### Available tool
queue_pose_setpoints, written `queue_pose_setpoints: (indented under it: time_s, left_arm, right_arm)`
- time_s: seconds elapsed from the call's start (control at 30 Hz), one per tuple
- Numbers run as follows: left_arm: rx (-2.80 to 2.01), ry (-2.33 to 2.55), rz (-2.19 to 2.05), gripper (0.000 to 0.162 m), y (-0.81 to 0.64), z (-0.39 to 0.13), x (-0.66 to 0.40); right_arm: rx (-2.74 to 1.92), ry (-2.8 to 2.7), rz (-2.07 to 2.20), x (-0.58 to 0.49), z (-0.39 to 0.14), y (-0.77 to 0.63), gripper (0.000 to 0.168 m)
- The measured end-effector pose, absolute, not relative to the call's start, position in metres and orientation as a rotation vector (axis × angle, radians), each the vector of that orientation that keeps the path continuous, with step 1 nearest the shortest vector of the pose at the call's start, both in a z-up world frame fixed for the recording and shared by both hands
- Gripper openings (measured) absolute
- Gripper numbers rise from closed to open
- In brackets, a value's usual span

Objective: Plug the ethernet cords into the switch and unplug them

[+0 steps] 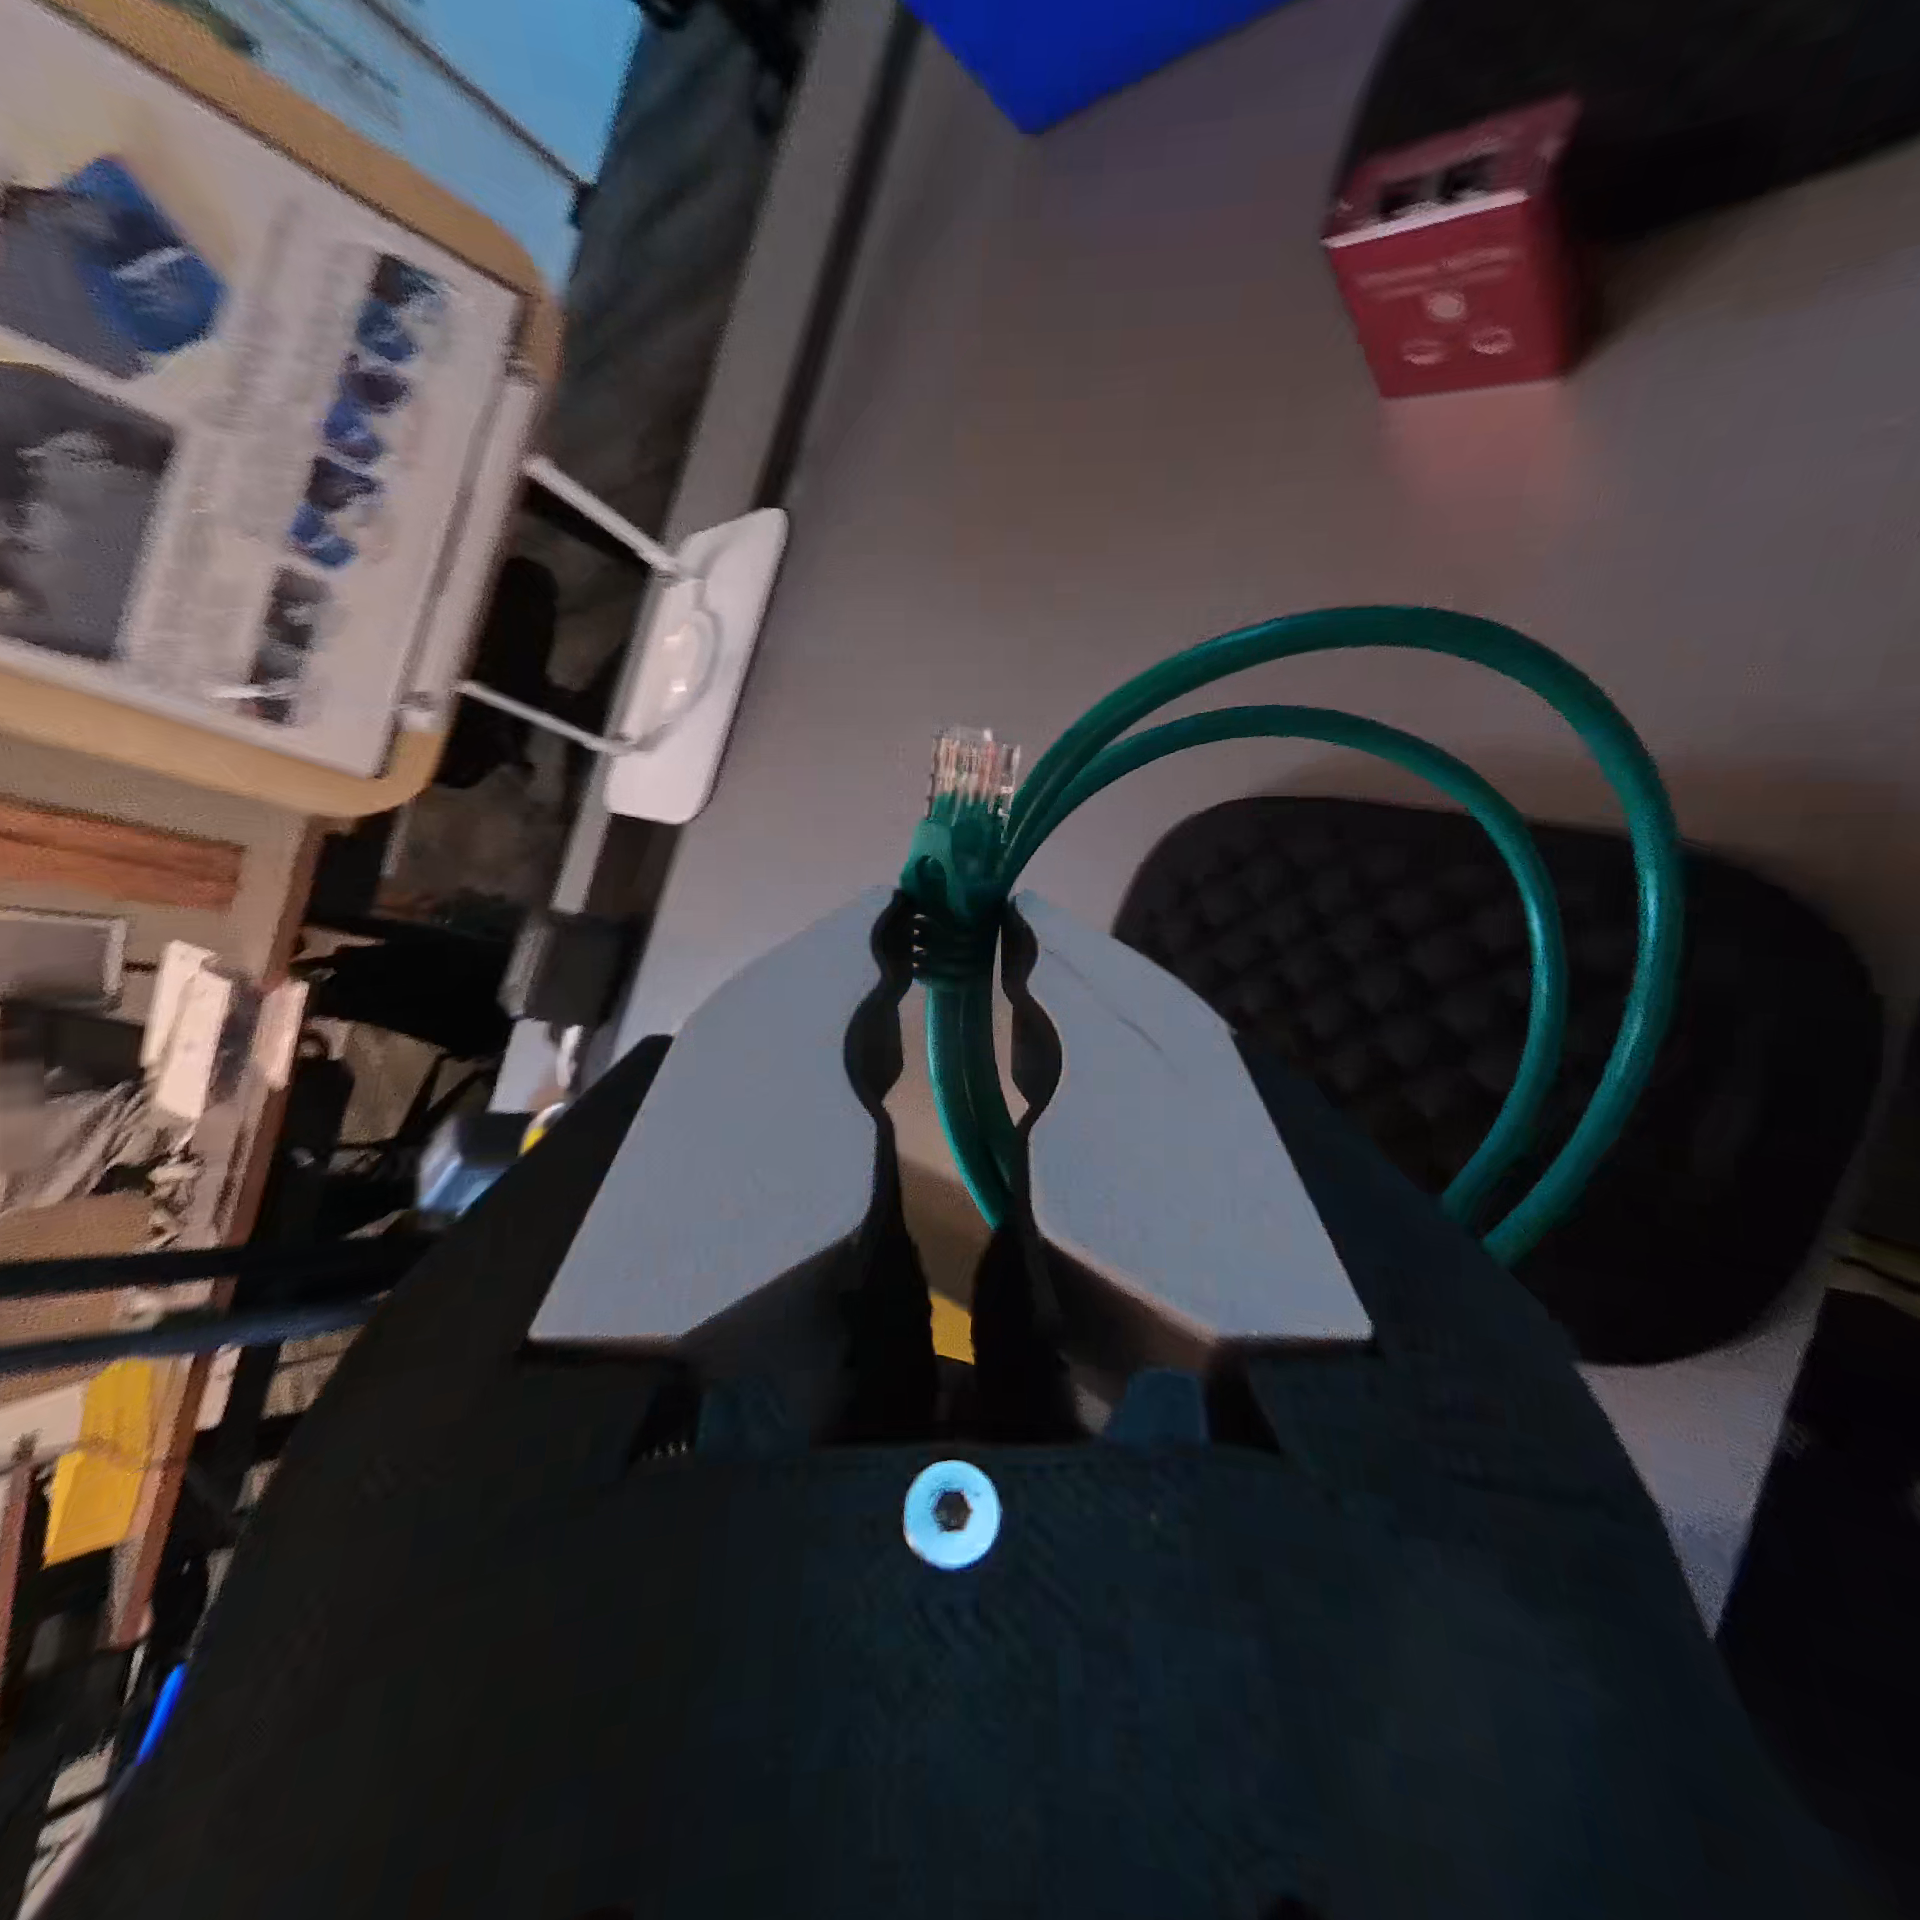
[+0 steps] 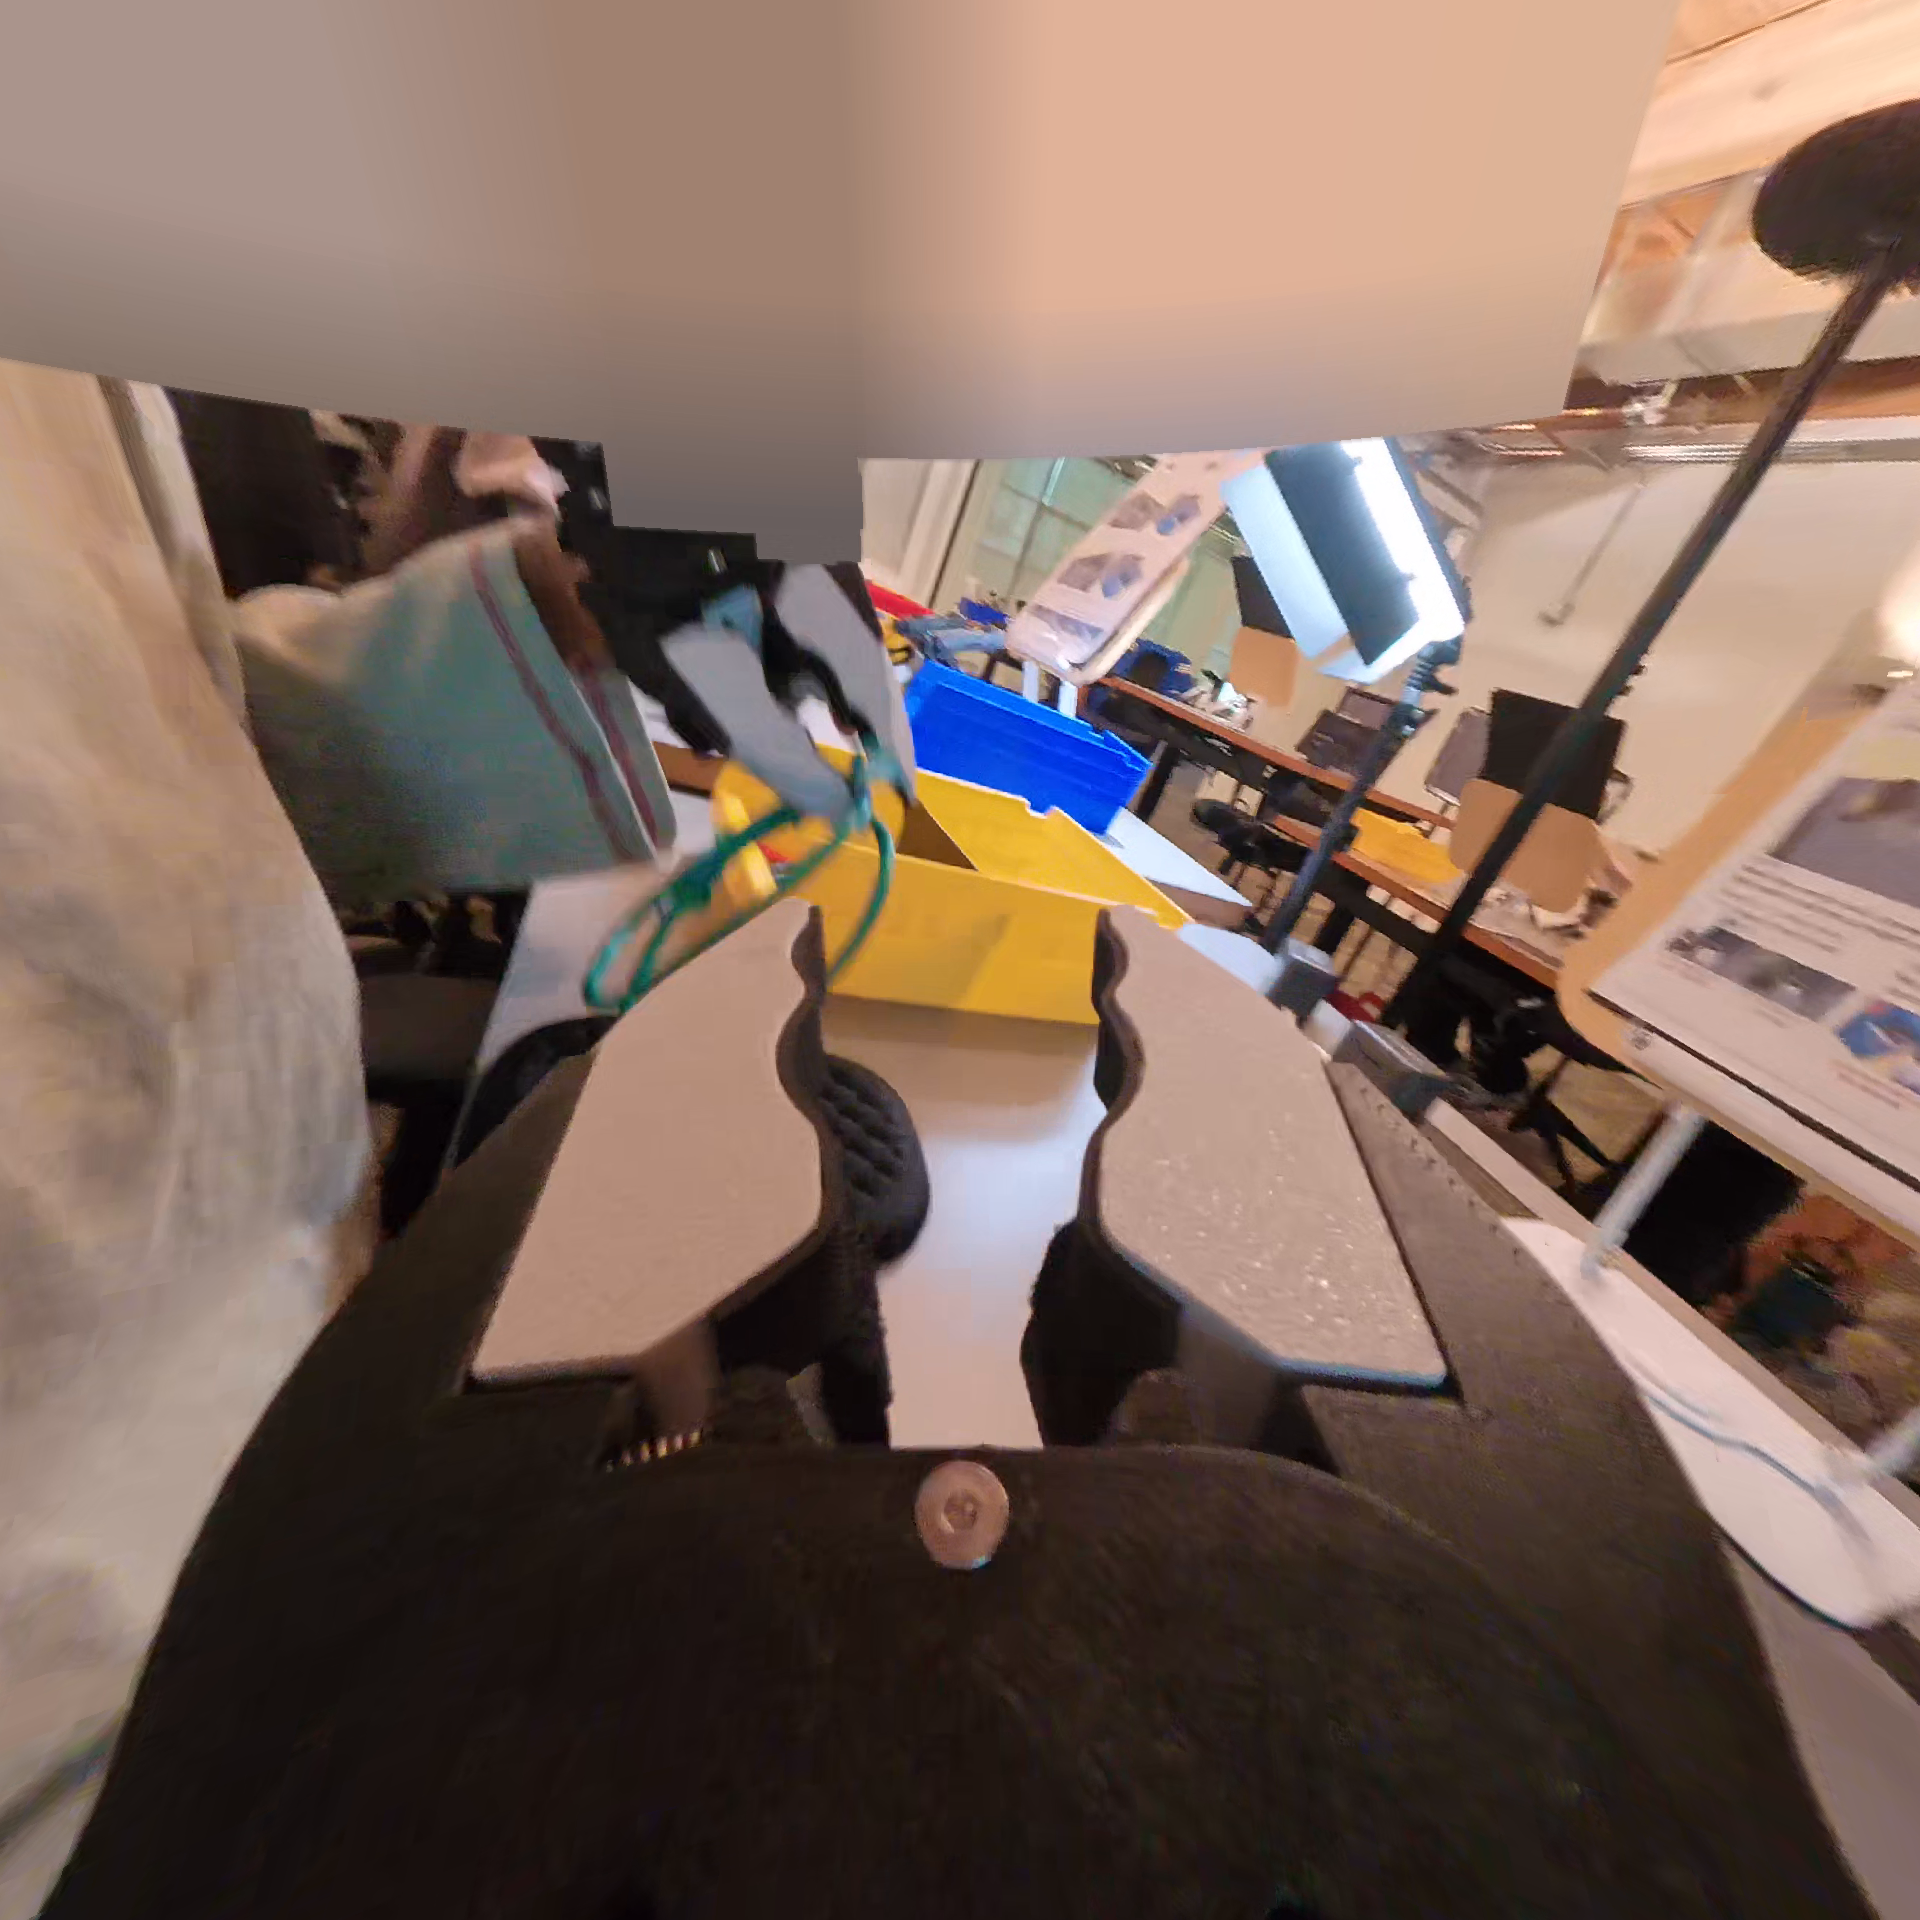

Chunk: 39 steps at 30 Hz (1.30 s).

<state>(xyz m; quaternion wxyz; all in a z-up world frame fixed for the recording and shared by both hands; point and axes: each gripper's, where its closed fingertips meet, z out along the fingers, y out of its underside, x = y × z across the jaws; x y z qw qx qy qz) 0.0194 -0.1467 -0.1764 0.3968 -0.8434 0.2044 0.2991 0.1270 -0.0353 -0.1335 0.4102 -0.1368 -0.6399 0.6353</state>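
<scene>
My left gripper (image 1: 951, 904) is shut on a green ethernet cord (image 1: 1455, 748) just behind its clear plug (image 1: 975, 774). The plug points forward, held above the grey table (image 1: 1143, 468). The cord loops out to the right and back under the fingers. My right gripper (image 2: 956, 935) is open and empty over the table. The right wrist view also shows the left gripper (image 2: 842, 790) farther off, with the green cord (image 2: 665, 925) hanging from it in loops. I cannot pick out a switch in either view.
A black quilted pad (image 1: 1351, 987) lies on the table under the cord loops. A red box (image 1: 1455, 260) stands far right. A yellow bin (image 2: 966, 904) and a blue bin (image 2: 1008, 738) sit beyond. A white sign-stand base (image 1: 696, 665) is at the table edge. A person's sleeve (image 2: 436, 727) is at left.
</scene>
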Motion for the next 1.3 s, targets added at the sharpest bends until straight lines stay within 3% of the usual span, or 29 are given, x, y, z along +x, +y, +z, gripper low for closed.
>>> queue_pose_setpoints:
  time_s: [0.17,0.3,0.47,0.57,0.73,0.87,1.3]
  left_arm:
    - [-2.162,0.596,0.608,0.015,-0.121,-0.218,0.041]
    - [-2.125,0.601,0.56,0.014,-0.113,-0.219,0.049]
    - [-2.078,0.617,0.547,0.014,-0.109,-0.215,0.057]
    - [-2.064,0.633,0.538,0.015,-0.106,-0.216,0.06]
    - [-1.878,0.598,0.321,0.031,-0.105,-0.201,0.072]
    - [-1.656,0.515,-0.055,0.033,-0.113,-0.17,0.094]
    - [-1.637,0.413,-0.187,0.02,-0.104,-0.179,0.102]
  right_arm:
    - [-0.284,-1.804,1.634,0.112,-0.15,-0.097,0.044]
    - [-0.322,-1.926,1.437,0.084,-0.181,-0.113,0.032]
    - [-0.464,-1.994,1.529,0.071,-0.192,-0.117,0.03]
    - [-0.466,-2.022,1.55,0.071,-0.196,-0.118,0.013]
    - [-0.406,-1.956,1.806,0.087,-0.18,-0.114,0.012]
    - [-0.367,-1.889,1.928,0.097,-0.173,-0.107,0.012]
    - [-0.292,-1.795,2.006,0.104,-0.167,-0.106,0.012]
